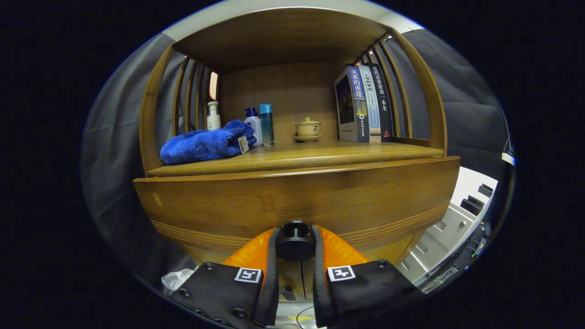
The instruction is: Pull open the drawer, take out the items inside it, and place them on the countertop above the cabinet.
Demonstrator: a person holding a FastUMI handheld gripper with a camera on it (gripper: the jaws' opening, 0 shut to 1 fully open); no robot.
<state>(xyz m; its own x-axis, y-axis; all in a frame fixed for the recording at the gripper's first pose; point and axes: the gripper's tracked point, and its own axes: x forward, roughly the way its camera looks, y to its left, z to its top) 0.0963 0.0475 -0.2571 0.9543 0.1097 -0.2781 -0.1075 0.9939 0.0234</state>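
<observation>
Gripper: fingers pinched on black round knob of wooden drawer front; drawer contents hidden. Worktop above, within open wooden cabinet: blue towel, white pump bottle, two small bottles, lidded teacup on saucer, three upright books.

The gripper is level and points straight ahead, its two fingers drawn close together and clamped on either side of a round drawer knob.
</observation>
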